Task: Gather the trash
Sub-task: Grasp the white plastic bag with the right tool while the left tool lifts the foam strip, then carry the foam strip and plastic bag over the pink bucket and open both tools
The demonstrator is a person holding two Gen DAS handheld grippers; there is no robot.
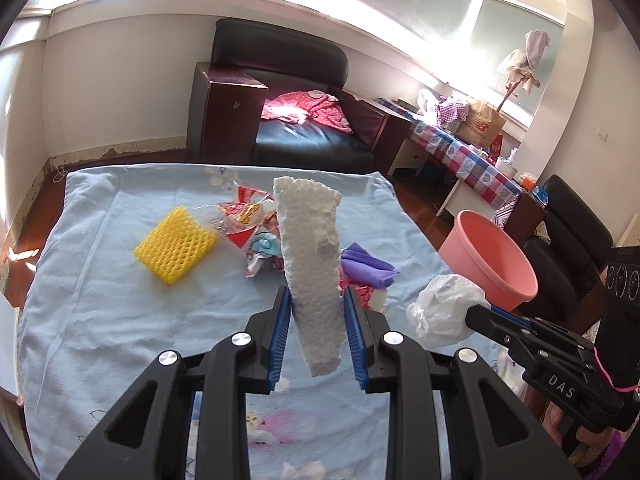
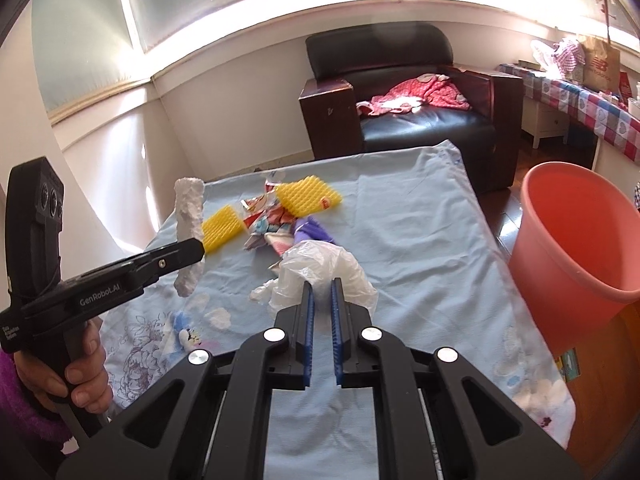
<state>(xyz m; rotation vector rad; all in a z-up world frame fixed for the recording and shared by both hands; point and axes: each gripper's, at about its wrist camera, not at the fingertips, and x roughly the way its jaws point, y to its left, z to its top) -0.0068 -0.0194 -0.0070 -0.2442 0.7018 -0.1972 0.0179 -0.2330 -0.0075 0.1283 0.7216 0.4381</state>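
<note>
Now, by item:
Left gripper (image 1: pixel 316 304): clamped on the white foam slab (image 1: pixel 312 264), blue pads pressing both long faces.
Foam slab: standing nearly upright between the fingers, lifted off the blue sheet (image 1: pixel 100 280); broken top rising far beyond the fingertips, lower end hanging near the gripper body.
Right gripper (image 2: pixel 321 286): narrowed to a slim gap, pinching a fold of the crumpled clear plastic bag (image 2: pixel 320 268).
Plastic bag: bunched at and beyond the fingertips, spilling left and right of them; whether clear of the sheet, cannot tell.
Pink bucket (image 2: pixel 580 248): right of the bed, beside its right edge, mouth open and tilted toward the camera.
Yellow foam net (image 1: pixel 176 245): flat on the sheet, left of the slab, apart from both grippers.
Second yellow net (image 2: pixel 310 196): farther back, at the wrapper pile.
Crumpled wrappers (image 1: pixel 248 220): mid-sheet, behind the slab.
Purple cloth (image 1: pixel 366 266): just right of the slab, on the sheet.
Hand (image 2: pixel 76 372): wrapped round the left gripper's handle.
</note>
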